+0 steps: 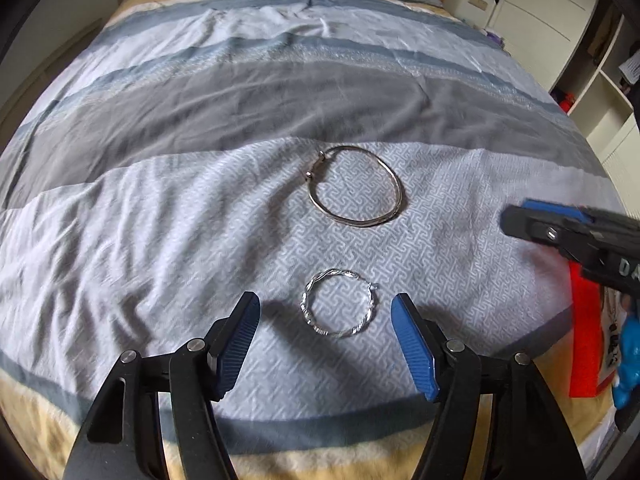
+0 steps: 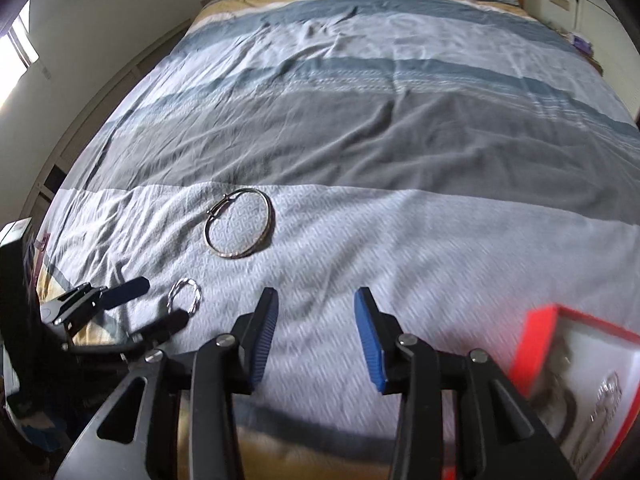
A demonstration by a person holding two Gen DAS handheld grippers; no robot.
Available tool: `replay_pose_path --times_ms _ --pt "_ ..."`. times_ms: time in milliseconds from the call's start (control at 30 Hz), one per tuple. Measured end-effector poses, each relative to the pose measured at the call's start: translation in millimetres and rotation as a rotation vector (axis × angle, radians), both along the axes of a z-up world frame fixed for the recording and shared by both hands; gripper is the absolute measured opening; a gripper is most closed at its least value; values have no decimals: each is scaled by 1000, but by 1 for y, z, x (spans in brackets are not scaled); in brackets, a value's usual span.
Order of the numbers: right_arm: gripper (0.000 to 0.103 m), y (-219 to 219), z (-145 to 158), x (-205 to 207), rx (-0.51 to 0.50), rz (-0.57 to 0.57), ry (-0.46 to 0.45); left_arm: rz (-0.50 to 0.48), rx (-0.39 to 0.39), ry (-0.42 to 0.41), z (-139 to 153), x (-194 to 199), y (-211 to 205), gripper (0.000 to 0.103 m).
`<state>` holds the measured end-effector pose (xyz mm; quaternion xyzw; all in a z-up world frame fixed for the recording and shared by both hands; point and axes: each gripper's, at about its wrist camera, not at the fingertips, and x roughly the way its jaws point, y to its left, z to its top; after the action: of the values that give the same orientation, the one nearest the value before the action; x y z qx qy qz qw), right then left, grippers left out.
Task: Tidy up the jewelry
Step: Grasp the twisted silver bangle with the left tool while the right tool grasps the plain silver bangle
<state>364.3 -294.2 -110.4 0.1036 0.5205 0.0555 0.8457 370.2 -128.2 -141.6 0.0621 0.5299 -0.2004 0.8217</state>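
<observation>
From the left wrist we see our left gripper [image 1: 325,310] spread wide around the small twisted silver bangle [image 1: 338,303] near the striped bedspread's [image 1: 160,208] front edge; the larger plain silver bangle [image 1: 354,185] lies beyond. From the right wrist, our right gripper [image 2: 316,310] gapes, holding nothing, beside the red jewelry box [image 2: 538,330] at the bed's front right.

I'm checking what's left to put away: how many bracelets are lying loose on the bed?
2. The twisted bracelet lies between the left gripper's open fingers; the plain bangle lies beyond it. More may sit in the red box.
</observation>
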Motion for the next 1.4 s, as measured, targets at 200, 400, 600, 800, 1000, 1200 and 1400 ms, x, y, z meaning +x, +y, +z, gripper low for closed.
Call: replay_pose_path --times_ms 200,400,600,800,1000,1200,1400 --pt "48 14 -15 38 24 45 6 -10 21 -6 -13 7 -4 55" --pt "48 30 -26 67 39 70 15 -20 12 -5 -14 11 -1 39" --pt "32 44 -40 77 -16 94 67 -19 16 10 -9 11 3 38" --pt "26 52 -49 79 -72 100 81 5 32 28 0 10 14 38" --pt "8 56 -50 80 -87 98 77 33 45 24 10 2 24 38" --pt "4 60 -45 72 -104 107 72 50 44 10 21 -8 29 38" --pt "4 64 -37 53 -103 112 63 60 43 -6 31 -14 31 38"
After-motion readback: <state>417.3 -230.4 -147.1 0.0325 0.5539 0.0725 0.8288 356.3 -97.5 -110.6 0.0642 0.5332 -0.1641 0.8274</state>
